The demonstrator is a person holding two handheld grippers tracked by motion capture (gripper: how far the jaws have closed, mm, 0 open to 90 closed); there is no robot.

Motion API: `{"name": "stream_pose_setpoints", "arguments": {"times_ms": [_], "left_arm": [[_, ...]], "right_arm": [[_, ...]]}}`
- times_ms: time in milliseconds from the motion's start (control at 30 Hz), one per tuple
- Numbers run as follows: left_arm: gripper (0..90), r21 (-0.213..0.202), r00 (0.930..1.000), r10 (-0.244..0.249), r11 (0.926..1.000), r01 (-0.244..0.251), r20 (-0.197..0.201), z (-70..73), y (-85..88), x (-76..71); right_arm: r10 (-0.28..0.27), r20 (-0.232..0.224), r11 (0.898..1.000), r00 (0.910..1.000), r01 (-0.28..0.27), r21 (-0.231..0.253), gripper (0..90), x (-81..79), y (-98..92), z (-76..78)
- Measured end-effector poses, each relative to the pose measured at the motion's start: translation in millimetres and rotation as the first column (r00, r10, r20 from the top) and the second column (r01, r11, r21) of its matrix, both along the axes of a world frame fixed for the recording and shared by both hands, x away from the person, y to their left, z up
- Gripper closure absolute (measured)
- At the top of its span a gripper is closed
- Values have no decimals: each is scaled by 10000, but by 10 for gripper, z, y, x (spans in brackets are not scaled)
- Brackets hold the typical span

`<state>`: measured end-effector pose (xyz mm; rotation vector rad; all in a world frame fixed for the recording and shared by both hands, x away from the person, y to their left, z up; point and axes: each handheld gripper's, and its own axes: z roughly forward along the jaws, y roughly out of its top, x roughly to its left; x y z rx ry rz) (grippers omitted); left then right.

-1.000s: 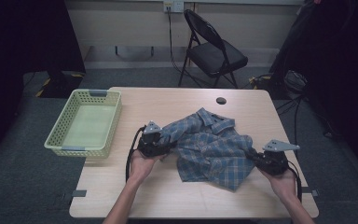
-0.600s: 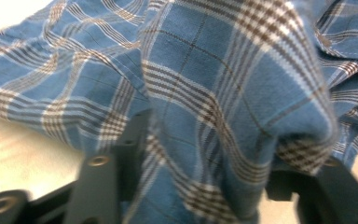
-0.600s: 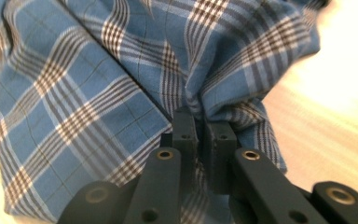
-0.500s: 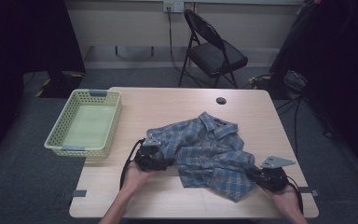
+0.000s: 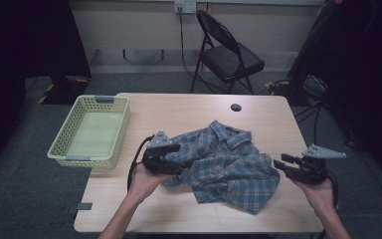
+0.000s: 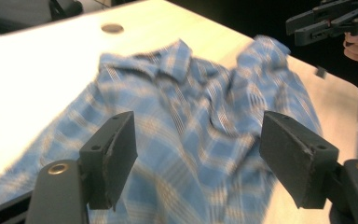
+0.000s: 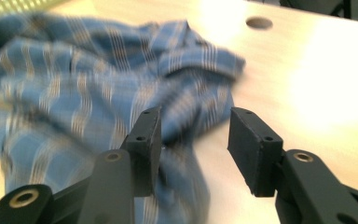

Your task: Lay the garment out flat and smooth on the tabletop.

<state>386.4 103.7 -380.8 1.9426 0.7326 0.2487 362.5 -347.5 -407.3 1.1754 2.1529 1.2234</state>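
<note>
- The crumpled blue plaid cotton shirt [image 5: 224, 167] lies mid-tabletop [image 5: 189, 112], slightly toward 5 o'clock.
- The left hand-held gripper [image 5: 178, 158], at the shirt's 9 o'clock edge, has just been opening; it is released, nothing between its jaws.
- The right hand-held gripper [image 5: 280, 165], at the shirt's 3 o'clock edge, has likewise just been opening and grasps nothing.

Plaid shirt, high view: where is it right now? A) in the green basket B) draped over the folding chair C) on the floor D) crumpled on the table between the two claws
D: the plaid shirt lies crumpled on the table, with the left claw at its left edge and the right claw just off its right edge; the green basket holds nothing.
</note>
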Motion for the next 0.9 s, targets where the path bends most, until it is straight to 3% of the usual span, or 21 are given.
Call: {"name": "stream_pose_setpoints", "arguments": {"times_ms": [67,133,200,300,367,400,467,533,600,633,733,800,900], "left_arm": [[279,-36,9998,118,9999,-118,-163,-15,-109,158],[289,358,9988,325,9989,-312,-364,-104,-236,336],[287,553,9944,523,9973,-473,-924,-263,-336,517],[291,1101,9833,883,9914,-712,-1590,-529,-408,715],[285,1067,9682,978,9915,-748,-2302,-702,-399,794],[287,1077,9629,1054,9909,-807,-2485,-776,-386,806],[308,1301,9564,1201,9876,-878,-2663,-899,-353,810],[309,1216,9466,1261,9882,-935,-2967,-1010,-311,797],[326,1101,9547,1308,9884,-1046,-2674,-1056,-295,754],[332,1293,9580,1307,9865,-1001,-2552,-1050,-300,734],[402,1986,9733,1080,9778,-671,-2027,-1035,-363,641],[465,2218,9798,779,9744,-358,-1840,-1043,-388,544],[573,1906,9785,435,9816,-44,-2017,-1063,-363,396]], "right_arm": [[-43,140,9999,9999,41,142,549,138,84,66],[28,186,9996,9998,-33,263,555,276,191,113],[141,146,9995,9998,-145,290,557,399,312,115],[353,-202,9986,9992,-361,-387,514,551,493,-2],[200,-595,9931,9980,-268,-1146,508,617,566,-138],[163,-730,9913,9972,-256,-1292,508,629,578,-214],[116,-988,9925,9950,-235,-1204,499,621,566,-363],[54,-1196,9944,9928,-180,-1044,472,591,536,-500],[-83,-1397,9969,9902,-28,-791,401,562,506,-610],[-317,-1384,9970,9899,214,-749,338,546,494,-645],[-678,-1545,9969,9857,607,-504,321,495,465,-709],[-752,-1695,9968,9827,697,-384,326,445,457,-754],[-630,-1873,9979,9803,584,-296,327,353,419,-775]]}}
